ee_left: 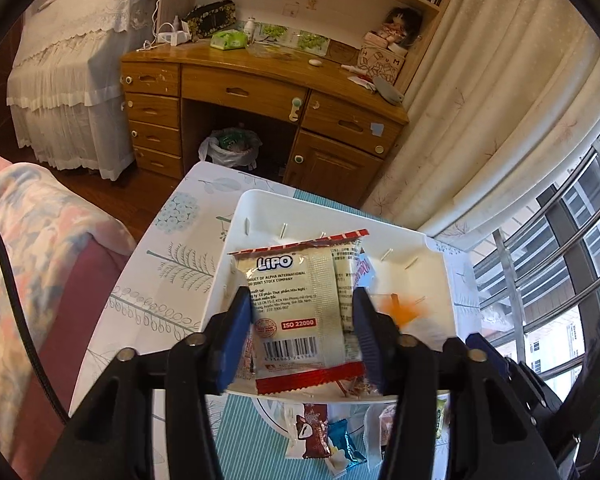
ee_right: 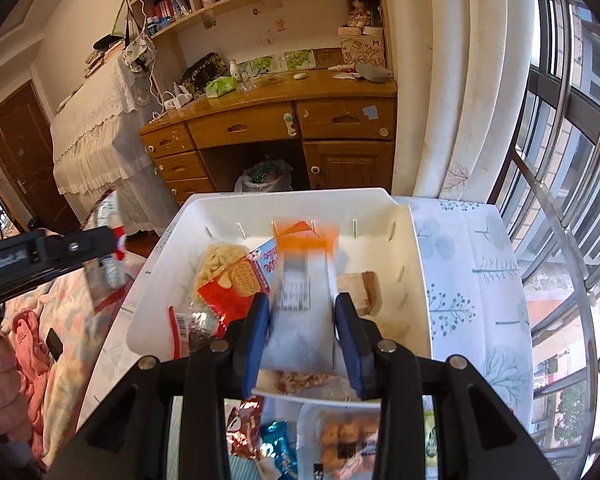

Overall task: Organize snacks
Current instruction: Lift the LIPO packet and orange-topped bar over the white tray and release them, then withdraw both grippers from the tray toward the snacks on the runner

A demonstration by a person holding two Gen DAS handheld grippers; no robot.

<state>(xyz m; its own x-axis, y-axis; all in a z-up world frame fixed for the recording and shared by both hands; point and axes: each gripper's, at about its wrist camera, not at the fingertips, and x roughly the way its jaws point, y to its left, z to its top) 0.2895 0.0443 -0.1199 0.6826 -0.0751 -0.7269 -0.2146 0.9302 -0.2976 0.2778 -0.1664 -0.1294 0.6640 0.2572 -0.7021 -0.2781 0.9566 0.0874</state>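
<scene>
My left gripper (ee_left: 304,312) is shut on a cream and red Lipo snack packet (ee_left: 300,308), held over the white plastic bin (ee_left: 428,248). My right gripper (ee_right: 300,316) is shut on a white packet with an orange top (ee_right: 300,292), blurred with motion, held over the same bin (ee_right: 416,240). In the bin lie a red biscuit packet (ee_right: 230,284), a pale puffed-snack bag (ee_right: 216,264) and a brown packet (ee_right: 360,288). Loose snacks lie on the table in front of the bin: a blue wrapper (ee_right: 280,444) and a red-brown wrapper (ee_left: 314,432).
The bin stands on a table with a leaf-print cloth (ee_right: 468,272) and a teal striped mat (ee_left: 244,432). A wooden desk (ee_left: 260,92) with a trash bin (ee_left: 232,148) under it is beyond. Curtains and windows are at right, a bed with pink bedding at left.
</scene>
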